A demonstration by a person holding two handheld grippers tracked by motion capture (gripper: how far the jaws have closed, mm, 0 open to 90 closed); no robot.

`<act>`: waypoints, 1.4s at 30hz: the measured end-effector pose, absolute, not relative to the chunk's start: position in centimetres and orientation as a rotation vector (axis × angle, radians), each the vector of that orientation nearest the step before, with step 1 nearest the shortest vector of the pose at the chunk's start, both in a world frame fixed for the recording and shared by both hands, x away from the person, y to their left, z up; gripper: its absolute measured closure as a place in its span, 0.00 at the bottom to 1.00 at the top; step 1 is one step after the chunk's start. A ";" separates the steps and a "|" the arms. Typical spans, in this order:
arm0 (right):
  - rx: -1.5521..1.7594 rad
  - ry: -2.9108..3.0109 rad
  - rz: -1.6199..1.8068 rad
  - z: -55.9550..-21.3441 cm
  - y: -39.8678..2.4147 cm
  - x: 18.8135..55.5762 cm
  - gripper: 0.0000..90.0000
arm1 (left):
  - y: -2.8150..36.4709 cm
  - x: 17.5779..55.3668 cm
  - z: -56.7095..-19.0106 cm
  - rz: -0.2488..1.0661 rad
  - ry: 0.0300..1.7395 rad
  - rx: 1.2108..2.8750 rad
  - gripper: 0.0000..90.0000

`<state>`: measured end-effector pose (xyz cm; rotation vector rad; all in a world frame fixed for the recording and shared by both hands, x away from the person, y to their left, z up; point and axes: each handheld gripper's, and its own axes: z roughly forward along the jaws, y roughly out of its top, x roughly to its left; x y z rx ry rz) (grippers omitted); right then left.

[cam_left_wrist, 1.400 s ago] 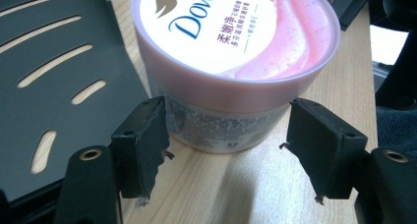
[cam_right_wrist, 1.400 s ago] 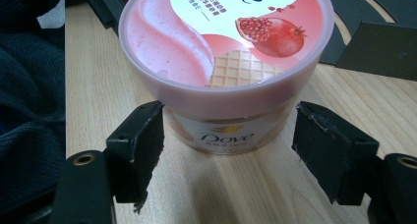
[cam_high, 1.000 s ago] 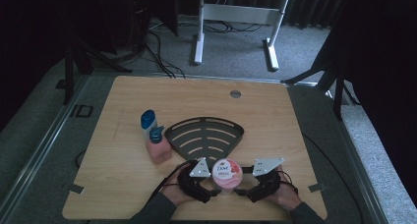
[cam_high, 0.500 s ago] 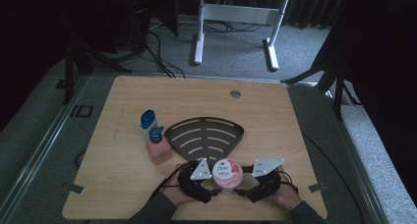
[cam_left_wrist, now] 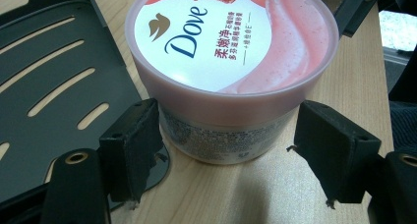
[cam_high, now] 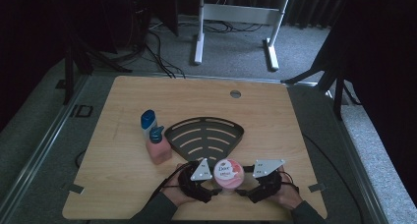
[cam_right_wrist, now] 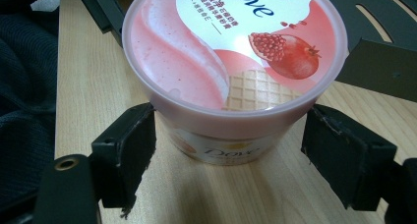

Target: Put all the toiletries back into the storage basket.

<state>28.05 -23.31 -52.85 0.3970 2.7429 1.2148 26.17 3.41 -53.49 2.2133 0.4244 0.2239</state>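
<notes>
A pink Dove tub (cam_high: 229,174) with a pomegranate lid stands upright on the wooden table (cam_high: 295,130) near the front edge, just in front of a black fan-shaped slotted rack (cam_high: 204,135). My left gripper (cam_high: 212,185) comes at the tub from its left and my right gripper (cam_high: 245,186) from its right. In the left gripper view the tub (cam_left_wrist: 231,76) stands between the jaws of the left gripper (cam_left_wrist: 228,135): one pad touches its wall and the other stands a little off. The right gripper (cam_right_wrist: 236,140) straddles the tub (cam_right_wrist: 231,62) the same way, open.
A pink pump bottle (cam_high: 158,148) and a blue-capped bottle (cam_high: 148,122) stand left of the rack. The rack's edge (cam_left_wrist: 49,86) lies right beside the tub. A round grommet hole (cam_high: 235,93) sits at the table's far side. A dark sleeve (cam_right_wrist: 24,111) lies close by.
</notes>
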 end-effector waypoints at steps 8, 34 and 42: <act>0.389 2.732 1.214 -52.6 -23.2 28.0 0.23 | 3.5 26.1 -53.3 0.232 0.427 2.204 0.29; 0.324 2.718 1.188 -51.6 -21.8 29.3 0.23 | 4.6 26.7 -52.6 0.284 0.467 2.200 0.29; 0.325 2.706 1.199 -51.4 -21.4 29.9 0.23 | 5.0 27.2 -52.2 0.301 0.477 2.198 0.29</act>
